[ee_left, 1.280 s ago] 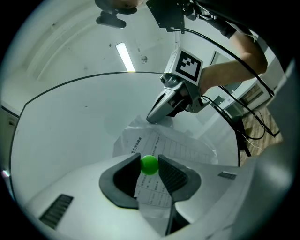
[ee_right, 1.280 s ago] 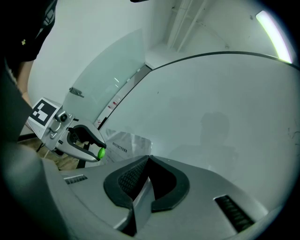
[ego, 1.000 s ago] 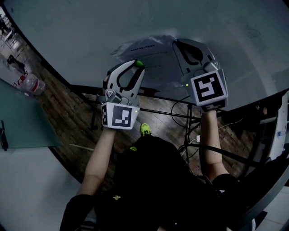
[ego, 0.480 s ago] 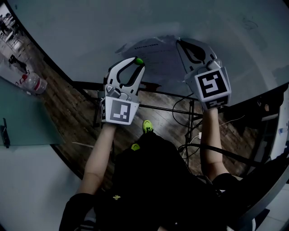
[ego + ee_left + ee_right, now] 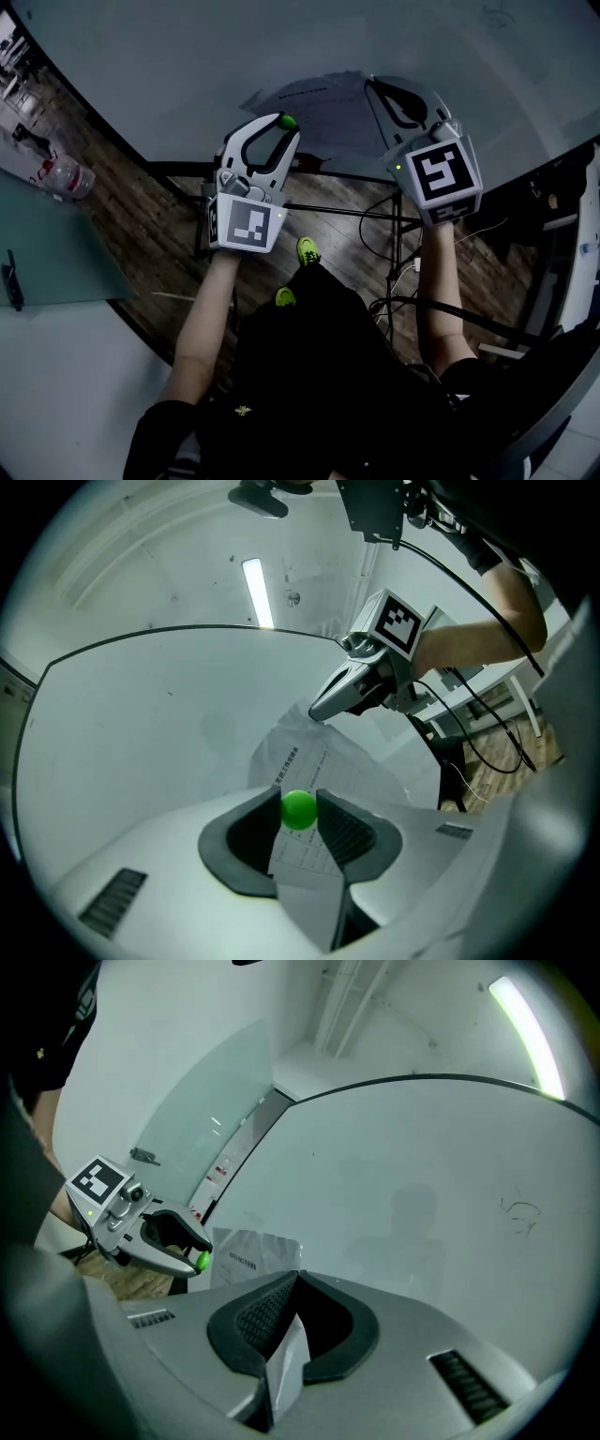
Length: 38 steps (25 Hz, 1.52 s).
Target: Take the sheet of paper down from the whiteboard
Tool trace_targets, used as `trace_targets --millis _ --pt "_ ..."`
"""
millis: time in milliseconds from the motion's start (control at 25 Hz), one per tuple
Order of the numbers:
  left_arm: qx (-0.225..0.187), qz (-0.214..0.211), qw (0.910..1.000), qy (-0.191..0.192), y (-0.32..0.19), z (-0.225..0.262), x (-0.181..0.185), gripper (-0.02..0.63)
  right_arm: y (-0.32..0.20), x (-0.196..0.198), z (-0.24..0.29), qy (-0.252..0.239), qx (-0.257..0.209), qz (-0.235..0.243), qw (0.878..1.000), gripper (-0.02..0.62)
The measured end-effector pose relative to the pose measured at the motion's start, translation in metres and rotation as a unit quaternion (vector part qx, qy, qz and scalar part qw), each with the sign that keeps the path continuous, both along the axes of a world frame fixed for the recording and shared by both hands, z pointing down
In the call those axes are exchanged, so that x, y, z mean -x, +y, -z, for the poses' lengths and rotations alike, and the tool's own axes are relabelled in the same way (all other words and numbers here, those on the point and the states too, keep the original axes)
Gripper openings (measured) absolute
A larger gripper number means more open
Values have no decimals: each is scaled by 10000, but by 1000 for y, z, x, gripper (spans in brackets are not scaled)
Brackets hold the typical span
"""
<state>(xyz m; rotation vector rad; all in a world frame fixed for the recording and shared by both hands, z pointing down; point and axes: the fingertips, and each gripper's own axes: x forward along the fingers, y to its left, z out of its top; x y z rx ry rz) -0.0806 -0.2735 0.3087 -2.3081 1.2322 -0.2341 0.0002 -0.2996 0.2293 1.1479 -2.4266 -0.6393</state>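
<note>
The printed sheet of paper (image 5: pixel 323 108) lies against the lower part of the whiteboard (image 5: pixel 187 66), crumpled and partly lifted. My right gripper (image 5: pixel 373 86) is shut on the sheet's right edge; in the right gripper view a strip of paper (image 5: pixel 286 1363) shows between its closed jaws. My left gripper (image 5: pixel 286 127) is at the sheet's lower left, shut on a small round green magnet (image 5: pixel 288 121). In the left gripper view the magnet (image 5: pixel 299 810) sits between the fingertips, and the sheet (image 5: pixel 319 761) runs on to the right gripper (image 5: pixel 314 714).
Below the board are its black stand bars and loose cables (image 5: pixel 375 211) over a wood floor. A plastic bottle (image 5: pixel 66 175) lies on the floor at the left beside a grey-green tabletop (image 5: pixel 47 244). The person's green shoes (image 5: pixel 306 249) stand close to the stand.
Both grippers have shifted a little across the board, the left with the green magnet and the right with the sheet's edge. Neither grip has changed.
</note>
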Motion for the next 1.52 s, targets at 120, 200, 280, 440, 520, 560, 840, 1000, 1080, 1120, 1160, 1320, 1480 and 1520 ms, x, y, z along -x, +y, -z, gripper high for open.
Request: trace_targets --millis 120,200,280,440,520,560,840,1000,1080,1120,1160,1320,1480,1520 --pt "35 -84 10000 -6 12 -2 -4 121 12 -3 -2 27 41 -88 9999 21" --pt "123 -152 9998 -23 18 -4 -8 121 19 -4 -4 -10 80 -67 9999 22" --pt "230 -209 9995 20 22 -4 -11 121 24 -5 -5 -90 137 -32 9999 23" --pt "292 -229 9992 180 25 -2 -11 121 30 -7 -8 -189 239 10 9995 23" --pt "320 -226 9989 269 27 -1 -11 121 32 -8 -11 -172 241 23 9996 23" --pt "336 -230 9988 289 27 -2 -12 121 32 -9 -12 -158 228 42 9996 23" --pt "457 -115 9979 454 36 -4 -17 121 45 -16 -15 -445 359 269 9980 22" --pt "462 -28 9981 416 61 -13 -53 121 73 -50 -23 -519 324 451 9971 23" --pt "458 13 9982 395 71 -14 -65 121 84 -60 -23 -555 303 550 9965 23" --pt "466 32 9981 394 71 -12 -65 120 85 -60 -21 -559 290 582 9963 23" --pt "474 47 9981 393 71 -9 -63 121 84 -58 -19 -564 295 593 9962 21" --pt "450 92 9982 395 82 -2 -68 121 94 -63 -14 -605 389 601 9956 21" --pt "402 148 9983 386 90 4 -70 120 103 -66 -11 -624 383 667 9951 21" --pt "398 171 9983 377 92 5 -70 121 105 -68 -10 -612 363 682 9951 21"
